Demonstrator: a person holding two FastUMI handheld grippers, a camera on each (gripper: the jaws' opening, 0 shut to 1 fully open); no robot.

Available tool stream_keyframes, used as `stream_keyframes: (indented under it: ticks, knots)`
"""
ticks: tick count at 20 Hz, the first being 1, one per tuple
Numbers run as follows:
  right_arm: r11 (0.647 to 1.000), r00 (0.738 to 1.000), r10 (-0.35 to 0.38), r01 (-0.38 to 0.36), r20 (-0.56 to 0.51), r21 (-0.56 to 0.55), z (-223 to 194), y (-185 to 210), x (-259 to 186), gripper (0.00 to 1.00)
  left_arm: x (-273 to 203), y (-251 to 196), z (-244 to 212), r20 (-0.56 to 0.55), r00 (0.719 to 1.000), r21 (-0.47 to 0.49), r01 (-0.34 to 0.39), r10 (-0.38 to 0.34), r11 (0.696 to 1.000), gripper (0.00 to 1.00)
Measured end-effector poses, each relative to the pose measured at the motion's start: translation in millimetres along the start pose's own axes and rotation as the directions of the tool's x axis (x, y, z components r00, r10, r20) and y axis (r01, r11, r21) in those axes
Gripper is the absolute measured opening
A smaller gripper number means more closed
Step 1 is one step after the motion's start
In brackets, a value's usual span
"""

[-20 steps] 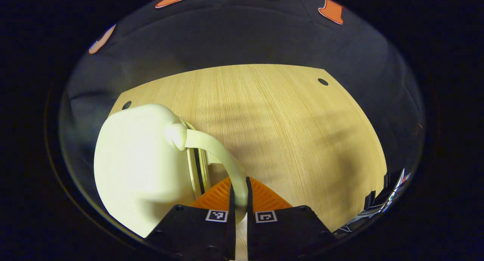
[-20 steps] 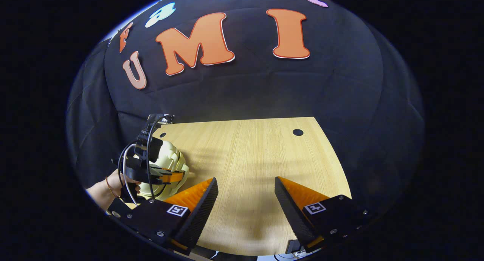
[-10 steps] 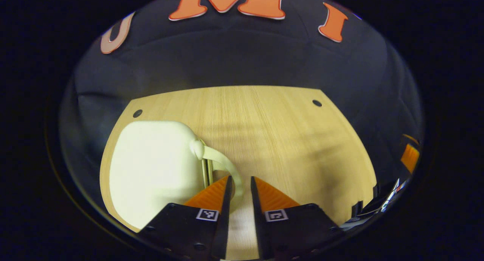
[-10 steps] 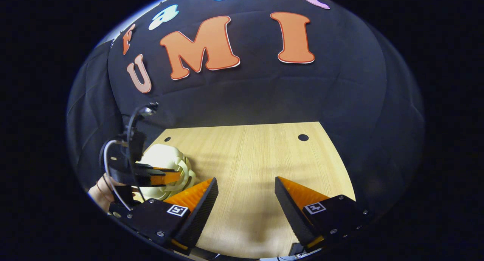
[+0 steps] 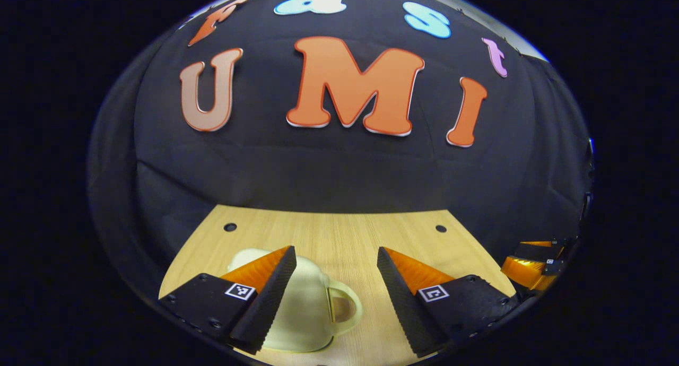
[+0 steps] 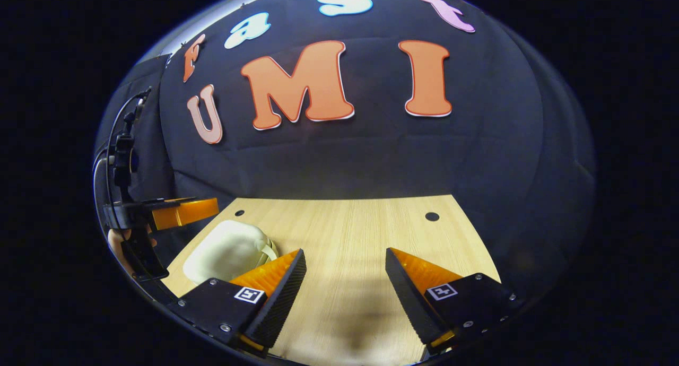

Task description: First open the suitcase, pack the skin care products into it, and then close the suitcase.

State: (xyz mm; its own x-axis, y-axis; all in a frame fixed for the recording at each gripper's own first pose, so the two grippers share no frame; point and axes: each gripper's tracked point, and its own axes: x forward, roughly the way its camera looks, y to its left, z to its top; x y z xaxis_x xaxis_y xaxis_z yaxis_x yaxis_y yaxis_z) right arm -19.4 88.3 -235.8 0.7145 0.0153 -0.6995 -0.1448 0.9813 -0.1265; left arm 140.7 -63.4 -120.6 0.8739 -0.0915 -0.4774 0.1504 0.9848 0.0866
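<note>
A small cream hard-shell suitcase (image 5: 299,307) lies shut on the wooden table (image 5: 345,231), its loop handle (image 5: 346,308) pointing right. My left gripper (image 5: 334,249) hangs open above it, one finger over the shell, nothing between the fingers. In the right gripper view the same suitcase (image 6: 225,252) rests at the table's left side, just beyond my open right gripper (image 6: 345,252). The left gripper (image 6: 175,213) floats above the suitcase there, held by a hand (image 6: 118,243). The right gripper (image 5: 533,259) shows at the far right of the left gripper view.
The table (image 6: 360,223) has two small dark holes near its back corners (image 6: 432,216) (image 6: 240,213). Black cloth walls close behind the table and on both sides. Bare wood stretches to the right of the suitcase.
My left gripper let go of the suitcase handle, opened wide, and rose up and back. The suitcase now lies flat on the table. The right gripper stayed open and tilted up slightly.
</note>
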Motion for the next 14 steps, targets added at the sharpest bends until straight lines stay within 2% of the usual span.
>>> stream_keyframes:
  ticks: [2,5,7,10,14]
  knots:
    - [1.0,0.999,-0.005,0.005,0.045,0.003,6.1,10.8,-4.3,0.95,-19.7,14.3,25.8,0.082,0.996,-0.023,0.028,-0.026,0.999,0.95]
    - [0.999,0.998,-0.037,0.036,0.053,0.027,2.5,19.3,-9.0,0.96,-28.2,22.1,32.3,0.105,0.991,-0.028,0.082,-0.079,0.996,0.96]
    - [0.997,0.996,-0.065,0.063,0.064,0.033,-0.8,23.6,-15.3,0.96,-31.5,32.6,28.9,0.109,0.991,-0.041,0.082,-0.077,0.996,0.96]
    - [0.998,0.996,-0.042,0.039,0.082,0.045,-1.6,39.4,-23.8,0.96,-38.1,57.8,22.3,0.119,0.991,-0.056,0.072,-0.065,0.996,0.96]
    - [0.996,0.99,-0.059,0.049,0.127,0.077,7.9,42.9,-36.0,0.96,-44.5,68.0,27.3,0.147,0.987,-0.093,0.086,-0.072,0.992,0.96]
